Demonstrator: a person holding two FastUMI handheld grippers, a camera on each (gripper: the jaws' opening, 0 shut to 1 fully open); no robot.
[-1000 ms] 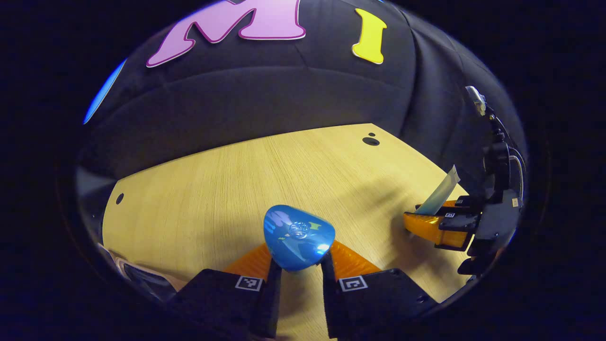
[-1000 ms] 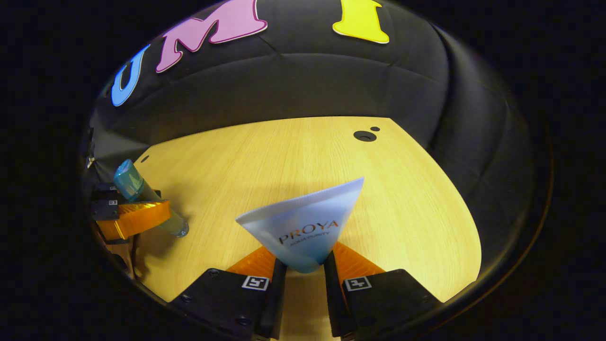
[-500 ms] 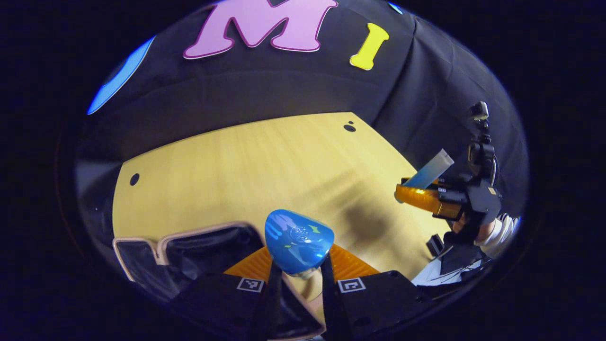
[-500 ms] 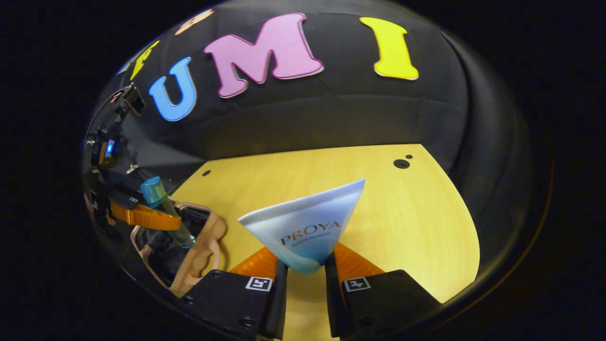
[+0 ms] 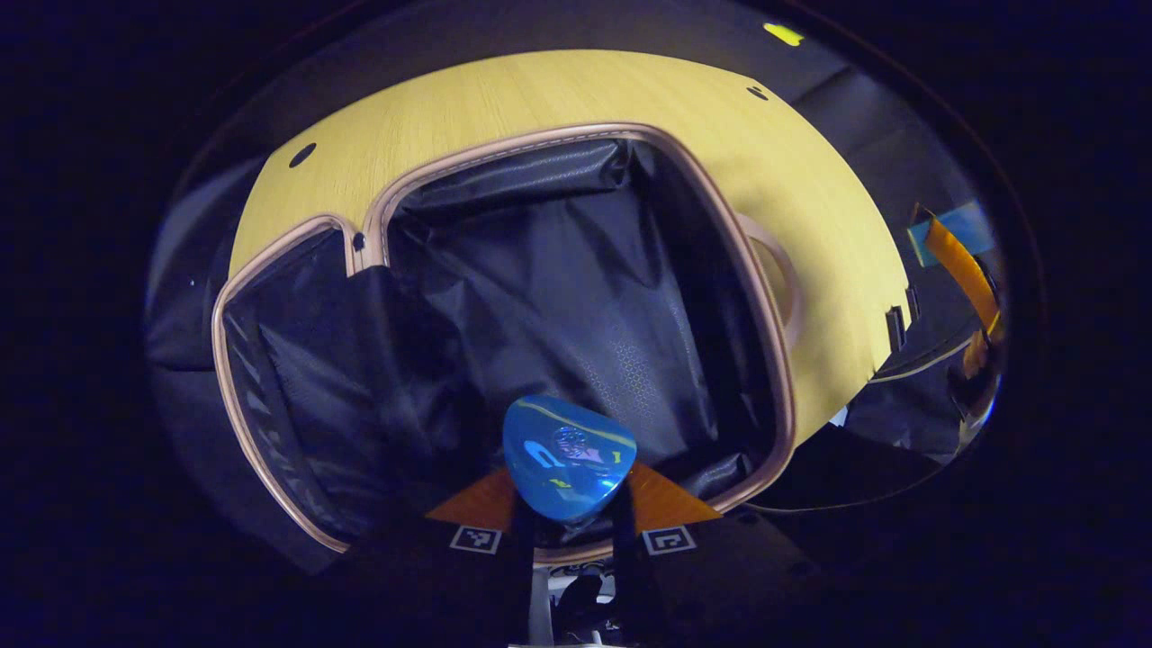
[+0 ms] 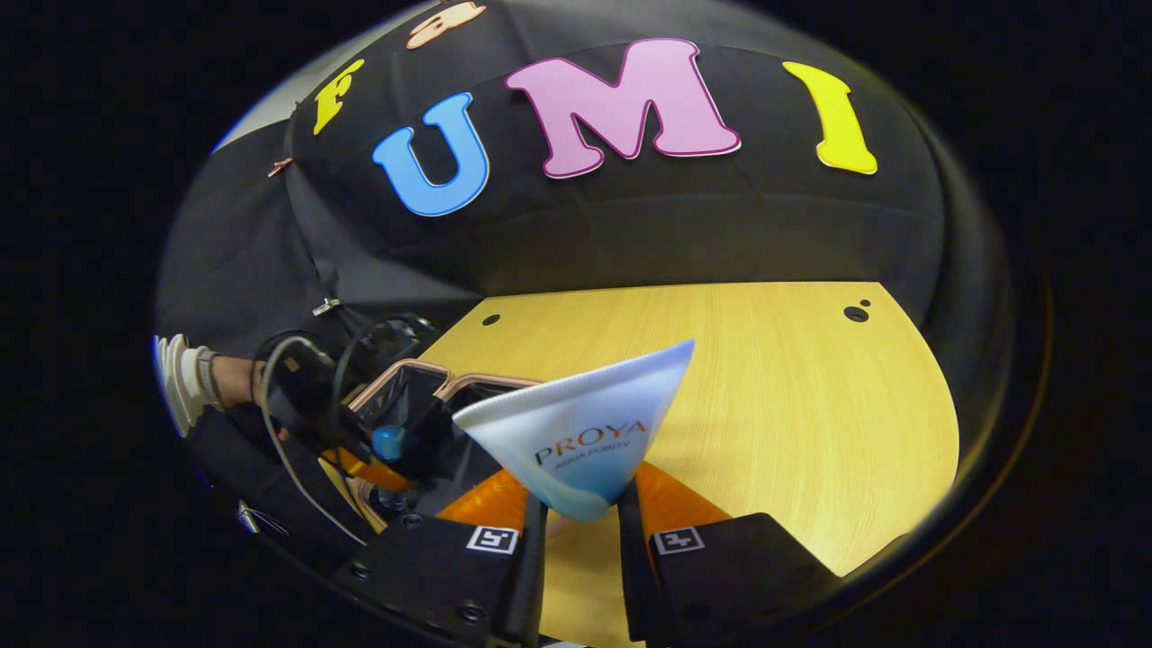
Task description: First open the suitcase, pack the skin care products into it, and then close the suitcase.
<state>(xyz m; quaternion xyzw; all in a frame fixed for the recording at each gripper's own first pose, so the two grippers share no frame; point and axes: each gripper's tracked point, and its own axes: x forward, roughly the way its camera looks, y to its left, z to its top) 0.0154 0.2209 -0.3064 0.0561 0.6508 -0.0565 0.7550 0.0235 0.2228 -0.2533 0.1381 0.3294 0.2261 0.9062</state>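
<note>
Swung the left gripper (image 5: 569, 522) from bare yellow wooden desk (image 5: 540, 94) to above the open black-lined suitcase (image 5: 576, 297), jaws gripping the blue-capped bottle (image 5: 569, 468). Right gripper (image 6: 580, 531), jaws clamping the white-blue tube (image 6: 580, 436), waited right. Drop likely next.

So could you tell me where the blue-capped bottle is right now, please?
In the left gripper view the blue-capped bottle sits low and centre, clamped in the left claw, directly above the open suitcase and its black lining.
</note>
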